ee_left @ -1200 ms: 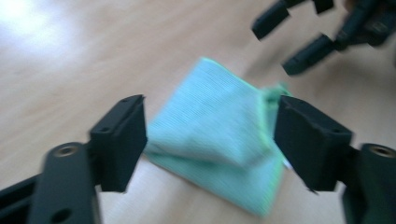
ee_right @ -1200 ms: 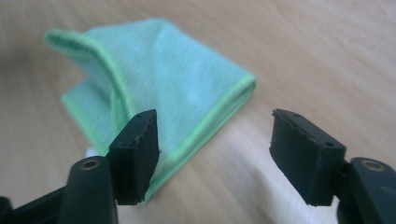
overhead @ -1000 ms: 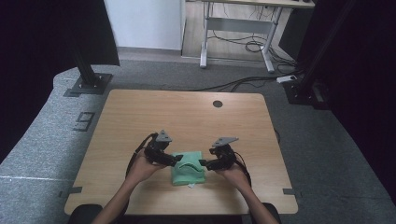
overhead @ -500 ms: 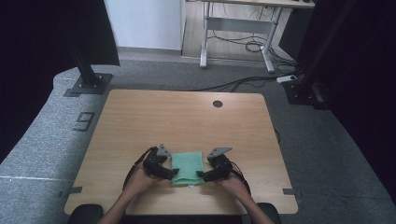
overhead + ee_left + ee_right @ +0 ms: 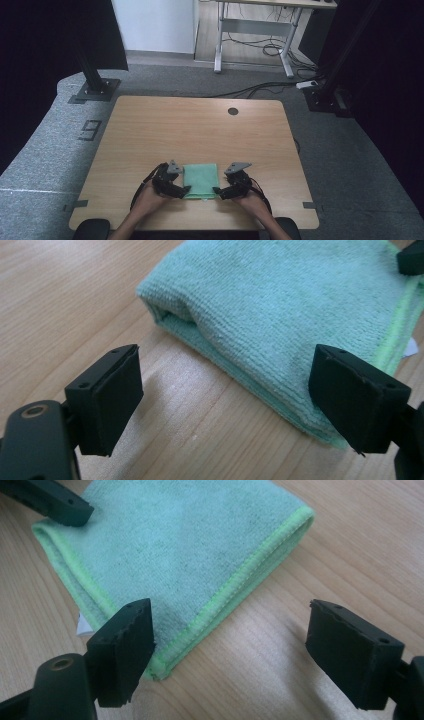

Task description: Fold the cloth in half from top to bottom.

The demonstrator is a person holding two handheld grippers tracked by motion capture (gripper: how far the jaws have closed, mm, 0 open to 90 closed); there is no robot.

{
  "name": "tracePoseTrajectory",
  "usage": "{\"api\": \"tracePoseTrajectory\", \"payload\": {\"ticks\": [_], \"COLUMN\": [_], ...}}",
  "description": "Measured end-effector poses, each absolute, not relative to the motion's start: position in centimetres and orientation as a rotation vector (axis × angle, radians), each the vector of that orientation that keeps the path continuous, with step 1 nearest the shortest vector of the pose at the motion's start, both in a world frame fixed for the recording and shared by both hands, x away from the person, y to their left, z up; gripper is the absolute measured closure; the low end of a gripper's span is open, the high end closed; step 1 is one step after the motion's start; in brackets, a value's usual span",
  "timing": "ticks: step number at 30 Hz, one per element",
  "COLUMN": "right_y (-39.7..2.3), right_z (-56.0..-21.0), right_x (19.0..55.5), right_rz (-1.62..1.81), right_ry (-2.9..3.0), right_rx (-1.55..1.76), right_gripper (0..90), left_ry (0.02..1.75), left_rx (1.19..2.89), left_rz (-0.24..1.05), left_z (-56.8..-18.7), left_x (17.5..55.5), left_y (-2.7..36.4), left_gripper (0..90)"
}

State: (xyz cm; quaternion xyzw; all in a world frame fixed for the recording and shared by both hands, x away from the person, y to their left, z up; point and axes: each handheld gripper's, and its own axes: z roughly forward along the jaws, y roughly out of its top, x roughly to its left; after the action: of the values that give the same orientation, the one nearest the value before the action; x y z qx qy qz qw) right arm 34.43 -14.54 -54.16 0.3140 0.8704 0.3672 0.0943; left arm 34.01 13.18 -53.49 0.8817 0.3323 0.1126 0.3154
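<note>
High view: we see the wooden surface (image 5: 200, 130), smooth and pale-grained, carrying a folded green cloth (image 5: 201, 181) near its front edge, between the left gripper (image 5: 184, 190) and the right gripper (image 5: 217, 191). Both pairs of fingers stand wide open and hold nothing; the right pair has just been opening. We judge the risk thus: the soft terry layers may part, so a pinch could catch the top ply alone and unfold the stitched hem.
</note>
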Motion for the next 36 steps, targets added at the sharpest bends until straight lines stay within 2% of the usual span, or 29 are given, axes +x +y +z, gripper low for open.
{"api": "tracePoseTrajectory", "payload": {"ticks": [20, 36], "right_y": [-13.7, -13.1], "right_z": [-54.7, -54.8], "right_x": [34.9, 37.6], "right_rz": [1.047, 1.047], "right_ry": [2.533, 2.499], "right_rx": [0.957, 1.002], "right_gripper": [14.6, 15.6], "left_ry": [0.926, 0.986], "left_rx": [2.281, 2.249], "left_rz": [0.355, 0.366], "left_z": [-54.2, -54.3], "left_x": [35.8, 39.1], "left_y": [13.7, 14.2], "left_gripper": [9.7, 8.9]}}
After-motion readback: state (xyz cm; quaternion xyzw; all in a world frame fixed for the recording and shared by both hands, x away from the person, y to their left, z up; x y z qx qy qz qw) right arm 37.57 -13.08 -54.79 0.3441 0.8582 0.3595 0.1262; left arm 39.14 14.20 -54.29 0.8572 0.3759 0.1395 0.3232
